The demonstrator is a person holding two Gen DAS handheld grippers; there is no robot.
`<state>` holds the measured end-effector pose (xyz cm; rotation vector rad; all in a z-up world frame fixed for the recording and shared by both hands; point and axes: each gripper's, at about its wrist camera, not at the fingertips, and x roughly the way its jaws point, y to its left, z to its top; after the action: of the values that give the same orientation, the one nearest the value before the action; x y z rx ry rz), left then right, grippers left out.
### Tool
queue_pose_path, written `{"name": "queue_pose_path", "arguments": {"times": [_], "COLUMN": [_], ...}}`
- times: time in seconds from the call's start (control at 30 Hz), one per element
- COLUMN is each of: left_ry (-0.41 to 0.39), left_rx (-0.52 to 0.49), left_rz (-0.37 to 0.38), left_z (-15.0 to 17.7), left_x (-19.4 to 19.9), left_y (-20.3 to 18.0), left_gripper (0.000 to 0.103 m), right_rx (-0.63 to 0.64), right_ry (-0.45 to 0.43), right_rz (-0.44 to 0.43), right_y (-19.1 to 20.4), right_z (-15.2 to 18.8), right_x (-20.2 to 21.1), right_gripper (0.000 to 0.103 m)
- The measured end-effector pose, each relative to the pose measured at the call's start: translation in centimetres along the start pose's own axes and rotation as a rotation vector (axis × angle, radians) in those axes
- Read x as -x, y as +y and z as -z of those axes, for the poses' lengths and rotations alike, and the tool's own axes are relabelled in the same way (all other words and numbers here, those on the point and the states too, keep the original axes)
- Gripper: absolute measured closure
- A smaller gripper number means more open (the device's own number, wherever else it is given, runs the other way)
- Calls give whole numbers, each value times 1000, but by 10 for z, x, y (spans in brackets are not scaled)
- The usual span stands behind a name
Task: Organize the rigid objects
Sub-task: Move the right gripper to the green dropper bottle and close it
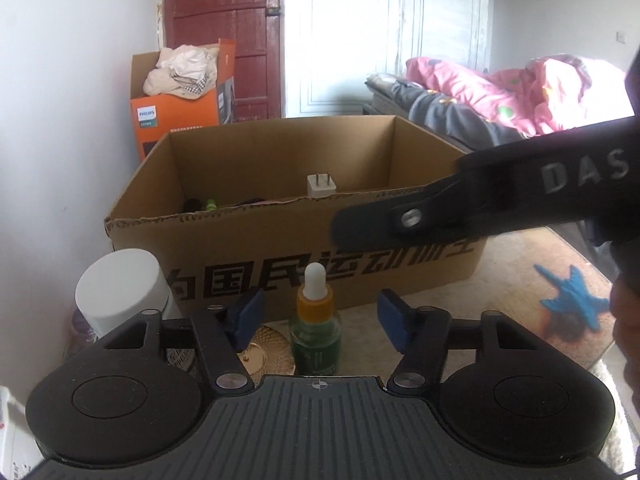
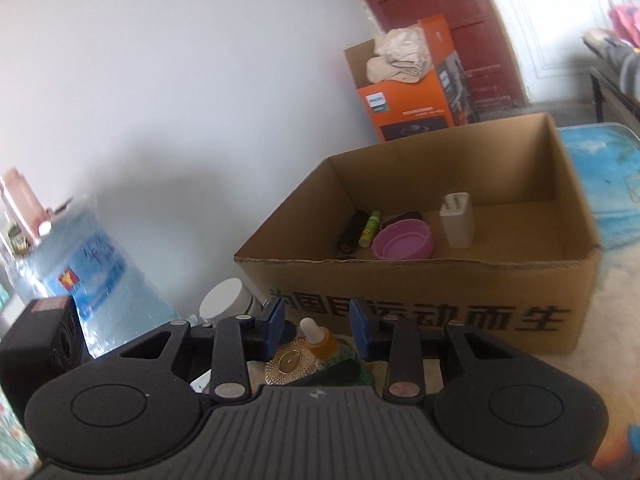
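A green dropper bottle [image 1: 316,332] with an orange collar and a white bulb stands upright in front of the open cardboard box [image 1: 280,248]. My left gripper [image 1: 322,318] is open, with its blue pads on either side of the bottle and a gap on both sides. Seen side-on, my right gripper [image 1: 360,224] hangs higher up, in front of the box's near wall. In the right wrist view my right gripper [image 2: 318,322] has its jaws partly open with nothing in them, and the dropper bottle [image 2: 320,340] shows below them. The box [image 2: 440,292] holds a white charger [image 2: 456,222], a purple lid [image 2: 404,242], a green tube [image 2: 370,228] and a black cylinder [image 2: 352,232].
A white-capped jar [image 1: 120,288] and a golden patterned glass dish [image 1: 264,350] sit just left of the bottle. A blue toy plane [image 1: 572,300] lies to the right. An orange box [image 1: 176,112] stands behind the cardboard box, with a water jug [image 2: 100,280] on the left and a bed [image 1: 520,92] on the right.
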<state>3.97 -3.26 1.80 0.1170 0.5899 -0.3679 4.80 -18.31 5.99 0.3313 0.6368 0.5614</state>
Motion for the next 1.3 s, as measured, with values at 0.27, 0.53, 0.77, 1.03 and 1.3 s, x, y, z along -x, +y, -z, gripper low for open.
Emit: {"name": "queue_pose_path", "arguments": {"times": [0.27,0.53,0.77,1.03,1.3], "left_ry": [26,8,9,5,28], "left_rx": [51,77,117,71,27], "left_rz": [31,50,129,221,190], "left_z": [4,7,5,6,12], "left_x": [-10,-8,-13,-14,-19], "left_y": [8,4,-8,-36,-42], "left_gripper": [69,69,69,68,66], "right_rx": [39,26,11,-33,-23], "right_ry": [62,56,48,25,18], "right_rz": [10,17,63,129,127], "right_y": [5,-2,-14,-33,-34], "right_z": [6,9,12,20,21], "right_x": [-28,-21,0,31,33], "right_gripper": [81,83,83,83,83]}}
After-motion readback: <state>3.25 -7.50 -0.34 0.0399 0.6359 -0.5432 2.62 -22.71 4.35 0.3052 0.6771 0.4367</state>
